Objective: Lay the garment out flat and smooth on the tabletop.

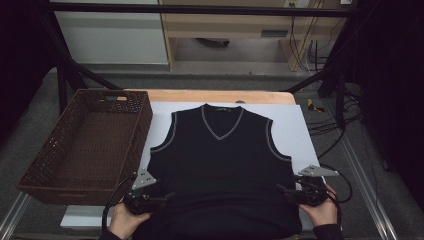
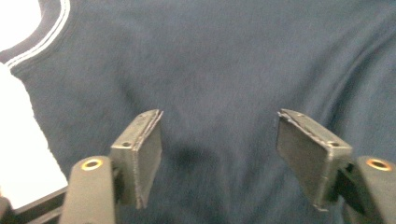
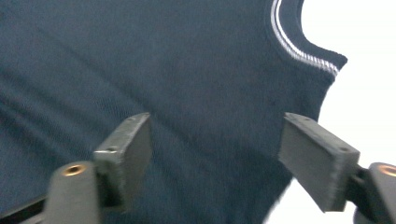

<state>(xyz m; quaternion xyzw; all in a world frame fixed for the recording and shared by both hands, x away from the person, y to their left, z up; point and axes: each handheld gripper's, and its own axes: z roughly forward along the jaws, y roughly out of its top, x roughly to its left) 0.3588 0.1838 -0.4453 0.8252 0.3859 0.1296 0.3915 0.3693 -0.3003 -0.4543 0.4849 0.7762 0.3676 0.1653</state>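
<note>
A dark navy sleeveless V-neck vest [image 1: 220, 155] with grey-white trim lies flat on a white sheet [image 1: 295, 125], neck toward the far side, hem toward me. My left gripper [image 1: 167, 196] sits at the vest's lower left side, held by a hand. In the left gripper view it [image 2: 218, 140] is open, its jaws spread above the vest [image 2: 219, 74], with nothing between them. My right gripper [image 1: 281, 190] sits at the lower right side. It [image 3: 219, 149] is open too, over the vest [image 3: 163, 70] near the trimmed armhole [image 3: 299, 49].
A brown wicker basket [image 1: 45, 165], nothing inside it, stands at the table's left. The wooden table edge [image 1: 215, 96] shows behind the sheet. Black frame posts [image 1: 62, 82] and cables [image 1: 330, 130] flank the table.
</note>
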